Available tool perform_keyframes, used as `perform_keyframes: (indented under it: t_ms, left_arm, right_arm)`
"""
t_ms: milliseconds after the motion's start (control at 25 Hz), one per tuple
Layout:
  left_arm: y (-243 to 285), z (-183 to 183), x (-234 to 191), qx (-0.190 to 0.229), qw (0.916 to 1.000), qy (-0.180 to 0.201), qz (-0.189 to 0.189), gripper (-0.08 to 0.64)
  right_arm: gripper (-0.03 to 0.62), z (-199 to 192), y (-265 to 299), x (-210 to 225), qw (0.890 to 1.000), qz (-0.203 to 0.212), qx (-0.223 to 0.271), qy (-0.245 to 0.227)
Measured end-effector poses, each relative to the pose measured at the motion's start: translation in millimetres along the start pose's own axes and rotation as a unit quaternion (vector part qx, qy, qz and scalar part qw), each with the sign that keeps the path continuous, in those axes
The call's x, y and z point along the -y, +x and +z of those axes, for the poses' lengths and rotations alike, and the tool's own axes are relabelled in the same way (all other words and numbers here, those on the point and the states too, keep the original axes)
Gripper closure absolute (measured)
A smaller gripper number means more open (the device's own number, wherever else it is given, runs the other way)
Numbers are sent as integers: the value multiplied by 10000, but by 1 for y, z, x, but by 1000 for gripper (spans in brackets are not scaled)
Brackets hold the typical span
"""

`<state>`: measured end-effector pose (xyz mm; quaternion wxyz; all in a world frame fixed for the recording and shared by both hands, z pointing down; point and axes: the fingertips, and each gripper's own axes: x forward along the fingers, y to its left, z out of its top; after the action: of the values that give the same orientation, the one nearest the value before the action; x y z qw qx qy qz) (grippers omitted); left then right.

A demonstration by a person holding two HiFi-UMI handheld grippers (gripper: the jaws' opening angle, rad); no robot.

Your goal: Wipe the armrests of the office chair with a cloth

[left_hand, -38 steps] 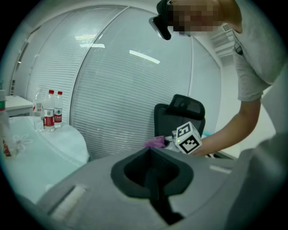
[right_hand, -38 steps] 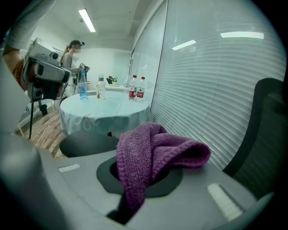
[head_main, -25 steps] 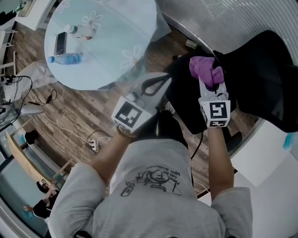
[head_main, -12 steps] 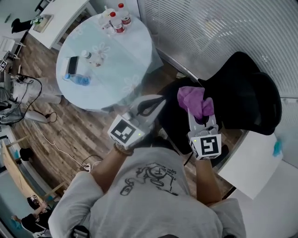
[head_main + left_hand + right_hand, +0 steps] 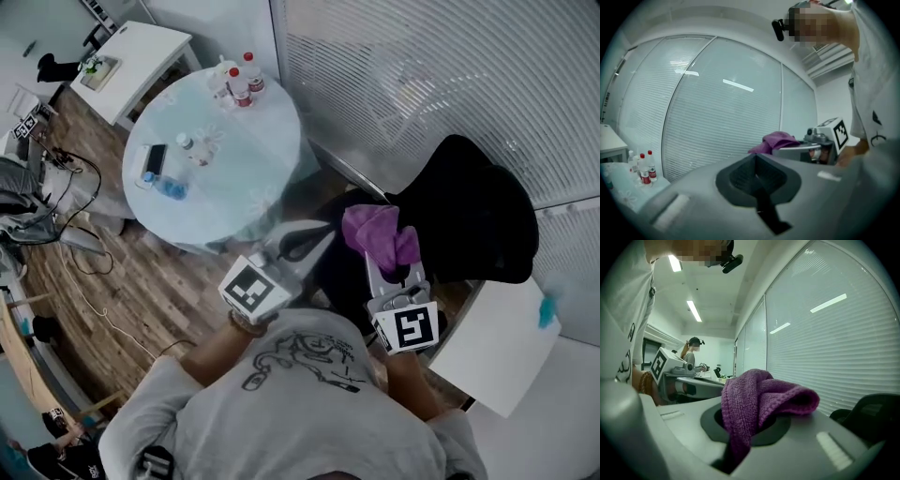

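Observation:
A purple cloth [image 5: 378, 235] is bunched at the tip of my right gripper [image 5: 385, 255], which is shut on it; in the right gripper view the cloth [image 5: 757, 401] folds over the closed jaws. It hangs over the front of the black office chair [image 5: 469, 220], whose edge [image 5: 869, 416] shows low right in that view. My left gripper [image 5: 302, 234] is held to the left of the chair, jaws shut with nothing between them. From the left gripper view I see the cloth [image 5: 776, 140] and the right gripper's body beyond my shut left gripper [image 5: 759, 180]. No armrest is clearly visible.
A round glass table [image 5: 258, 178] with bottles [image 5: 236, 82], a phone and a lying bottle stands to the left. Slatted blinds [image 5: 450, 75] run behind the chair. A white desk [image 5: 502, 352] lies at the right; cables trail on the wooden floor [image 5: 112, 291]. Another person [image 5: 691, 355] stands far off.
Both grippers have drawn in toward my body and sit lower in the head view, the cloth still held. The view has shifted, so the table and chair appear farther off.

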<state>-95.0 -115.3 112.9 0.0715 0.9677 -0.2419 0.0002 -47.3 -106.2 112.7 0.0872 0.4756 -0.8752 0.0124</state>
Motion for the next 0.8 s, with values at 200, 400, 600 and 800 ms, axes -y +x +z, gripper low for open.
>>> perform_keyframes:
  t_ms: [200,400,600,800]
  left_arm:
    - [-2,25,18,78,9999,122,-42,561]
    - [-2,39,30,261,9994,191,-88,560]
    - [0,39,32,254,9994,222,-126,560]
    - [2,39,32,261,9994,192,-127,560]
  right_arm:
    - [561,22,-19,-11,9999,103,103,-4]
    - [561,30,-31,-17,9996,77,255,-9]
    - [561,28,-31,-16,9998,55,207,-44]
    - [561,32,-30,-12,9997,-10,255,-19]
